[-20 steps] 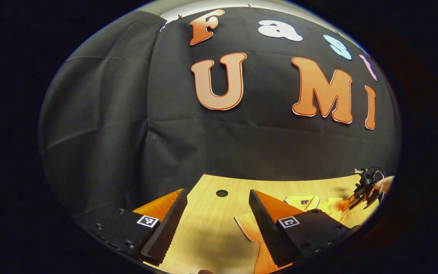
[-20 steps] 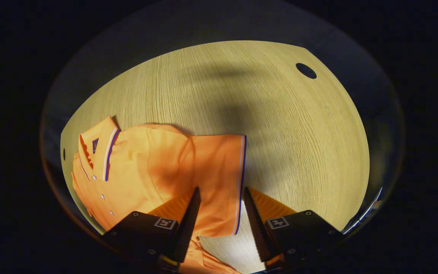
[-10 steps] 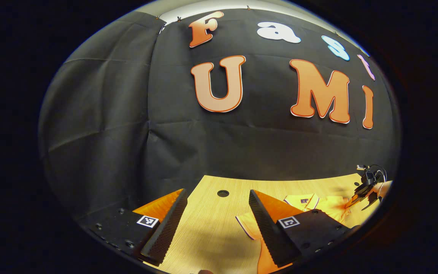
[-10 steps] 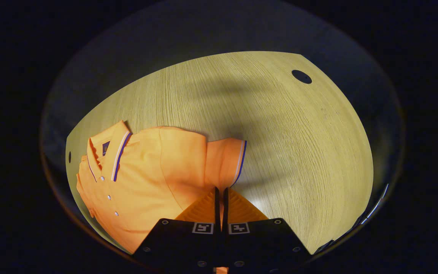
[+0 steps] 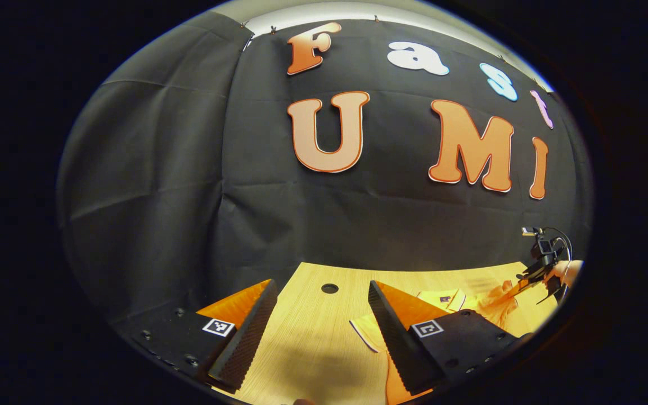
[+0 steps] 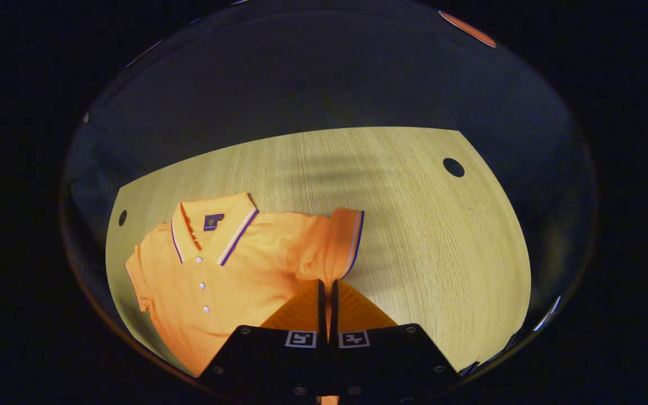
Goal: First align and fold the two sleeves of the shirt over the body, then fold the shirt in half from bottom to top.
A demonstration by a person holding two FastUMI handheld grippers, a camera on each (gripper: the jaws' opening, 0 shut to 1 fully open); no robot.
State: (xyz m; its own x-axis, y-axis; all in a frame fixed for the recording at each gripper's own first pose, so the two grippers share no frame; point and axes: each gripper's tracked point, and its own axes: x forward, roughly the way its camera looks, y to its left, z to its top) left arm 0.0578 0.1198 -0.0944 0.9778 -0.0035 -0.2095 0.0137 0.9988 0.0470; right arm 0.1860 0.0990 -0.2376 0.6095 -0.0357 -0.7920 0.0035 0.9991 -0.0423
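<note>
The right gripper (image 6: 327, 292) pinches the shirt (image 6: 228, 281)'s soft, limp sleeve (image 6: 335, 242) at six o'clock; left gripper (image 5: 321, 320) fingers are spread.

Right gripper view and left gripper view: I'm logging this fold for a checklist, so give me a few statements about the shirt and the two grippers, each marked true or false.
1. The right gripper has its jaws closed on the shirt's sleeve. True.
2. The left gripper holds the other sleeve. False: its jaws stand wide apart above the bare table, gripping nothing.
3. The shirt lies with its collar and buttons facing up. True.
4. The shirt is already folded in half from bottom to top. False: it lies spread out on the table, with one sleeve lifted.
5. A round hole sits in the tabletop beyond the shirt. True.
</note>
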